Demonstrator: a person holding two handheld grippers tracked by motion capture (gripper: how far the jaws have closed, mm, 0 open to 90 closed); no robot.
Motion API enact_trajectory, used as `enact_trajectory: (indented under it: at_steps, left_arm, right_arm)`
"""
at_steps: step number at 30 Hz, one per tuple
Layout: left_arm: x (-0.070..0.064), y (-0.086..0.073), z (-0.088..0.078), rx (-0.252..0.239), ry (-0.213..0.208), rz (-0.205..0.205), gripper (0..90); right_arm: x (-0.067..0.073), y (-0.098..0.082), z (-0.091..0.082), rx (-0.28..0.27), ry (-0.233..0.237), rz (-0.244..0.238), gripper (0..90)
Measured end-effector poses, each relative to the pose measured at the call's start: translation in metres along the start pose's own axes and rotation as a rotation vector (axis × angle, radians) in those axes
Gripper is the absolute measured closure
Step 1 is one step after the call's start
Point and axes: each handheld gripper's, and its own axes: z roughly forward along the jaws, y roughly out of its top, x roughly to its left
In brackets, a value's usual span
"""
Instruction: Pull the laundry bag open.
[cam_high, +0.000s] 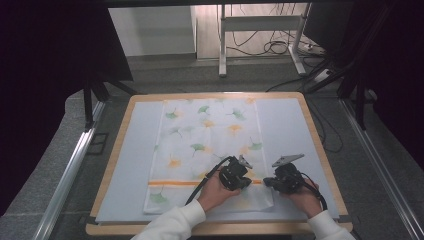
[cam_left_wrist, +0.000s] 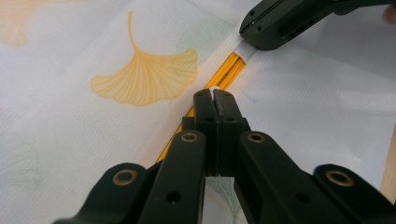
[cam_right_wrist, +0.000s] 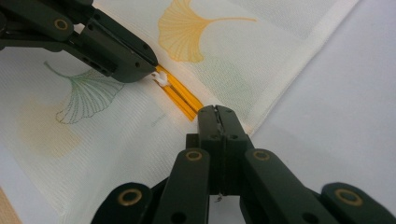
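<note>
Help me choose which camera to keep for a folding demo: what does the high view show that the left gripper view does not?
High view: the whole wood-rimmed table, the cloth spread flat across it, the person's white sleeves, and the floor with cables beyond.
Left gripper view: close up, the left tool shut on the cloth at its orange stripe, the veins of an orange leaf print, and the right tool pinching a fold at the edge.
Both: the cloth, the stripe and both tools.
</note>
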Motion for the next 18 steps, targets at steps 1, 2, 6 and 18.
enact_trajectory:
  at_steps: [1, 2, 6, 18]
  left_arm:
    - [0.001, 0.0, -0.001, 0.002, 0.001, 0.001, 90.0]
    - [0.001, -0.001, -0.001, 0.002, 0.002, -0.003, 90.0]
    - [0.004, -0.005, -0.004, -0.002, 0.007, -0.011, 90.0]
    - [0.013, -0.017, -0.014, -0.01, 0.01, -0.033, 90.0]
  right_arm:
    - [0.0, 0.0, 0.0, 0.0, 0.0, 0.0, 89.7]
    - [0.0, 0.0, 0.0, 0.0, 0.0, 0.0, 89.6]
    - [0.0, 0.0, 0.0, 0.0, -0.001, 0.0, 89.7]
    - [-0.001, 0.0, 0.0, 0.0, 0.007, 0.006, 89.7]
